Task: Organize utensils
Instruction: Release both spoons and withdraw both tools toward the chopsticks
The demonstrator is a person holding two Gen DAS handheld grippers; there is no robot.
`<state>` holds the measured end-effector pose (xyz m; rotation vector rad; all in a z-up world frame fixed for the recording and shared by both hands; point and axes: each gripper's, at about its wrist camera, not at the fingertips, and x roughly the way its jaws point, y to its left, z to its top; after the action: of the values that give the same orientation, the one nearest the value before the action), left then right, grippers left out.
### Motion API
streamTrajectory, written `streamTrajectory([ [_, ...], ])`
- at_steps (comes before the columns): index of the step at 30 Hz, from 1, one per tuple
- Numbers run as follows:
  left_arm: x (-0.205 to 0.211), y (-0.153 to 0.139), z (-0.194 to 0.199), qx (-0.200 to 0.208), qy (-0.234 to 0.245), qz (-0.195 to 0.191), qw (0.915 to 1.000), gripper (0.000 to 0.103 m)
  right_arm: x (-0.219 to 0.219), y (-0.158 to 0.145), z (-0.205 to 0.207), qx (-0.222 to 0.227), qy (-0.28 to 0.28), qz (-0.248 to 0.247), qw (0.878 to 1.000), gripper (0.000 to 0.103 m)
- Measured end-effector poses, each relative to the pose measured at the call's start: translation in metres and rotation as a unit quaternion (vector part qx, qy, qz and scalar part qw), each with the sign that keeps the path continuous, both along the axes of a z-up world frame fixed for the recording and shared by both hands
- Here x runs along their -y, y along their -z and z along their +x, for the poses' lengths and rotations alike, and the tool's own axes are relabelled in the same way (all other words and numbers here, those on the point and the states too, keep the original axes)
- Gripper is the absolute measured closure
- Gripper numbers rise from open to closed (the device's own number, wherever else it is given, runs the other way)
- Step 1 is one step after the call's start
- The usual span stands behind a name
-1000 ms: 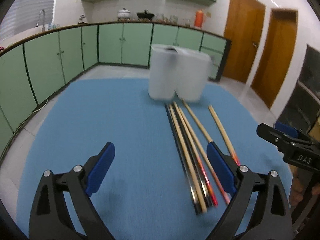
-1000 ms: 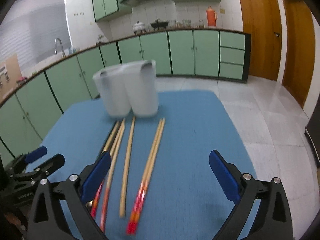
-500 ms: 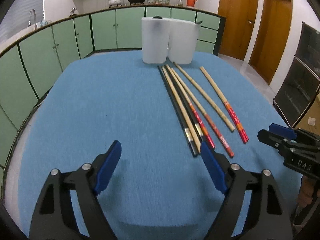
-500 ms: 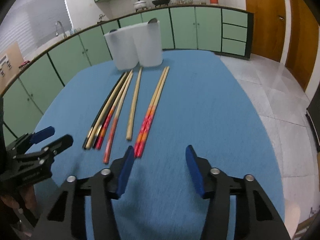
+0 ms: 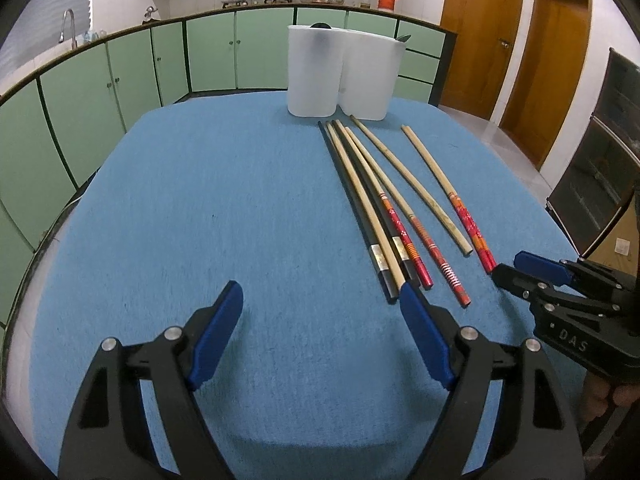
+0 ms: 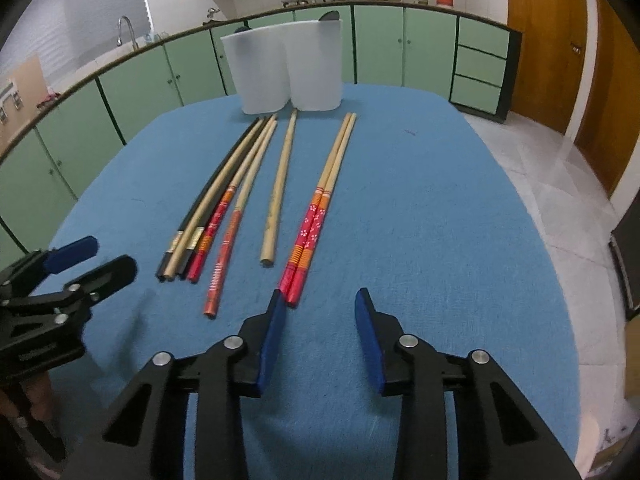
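The right gripper is partly open and empty, low over the blue tabletop, its left finger beside the butt ends of the red-handled chopstick pair. These look light, stiff and smooth, prone to roll; pinching the thicker painted end seems safest. Farther ahead stands the white holder. The left gripper is wide, empty, near the dark chopsticks.

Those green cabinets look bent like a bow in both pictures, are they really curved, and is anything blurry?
Left wrist view: the green cabinets bow from fisheye distortion, with dark corners; the chopsticks on the blue cloth are sharp. Right wrist view: same bending; the plain bamboo chopstick is crisp, and glare shines on the tiled floor.
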<state>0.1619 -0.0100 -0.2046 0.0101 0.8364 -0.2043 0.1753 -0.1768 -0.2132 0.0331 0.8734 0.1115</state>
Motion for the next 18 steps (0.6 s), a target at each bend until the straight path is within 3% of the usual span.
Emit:
streamTrajectory([
  [18, 0.016, 0.012, 0.009, -0.029, 0.015, 0.013, 0.9994, 0.03, 0.019, -0.004, -0.002, 0.008, 0.024, 0.014, 1.0, 0.07],
])
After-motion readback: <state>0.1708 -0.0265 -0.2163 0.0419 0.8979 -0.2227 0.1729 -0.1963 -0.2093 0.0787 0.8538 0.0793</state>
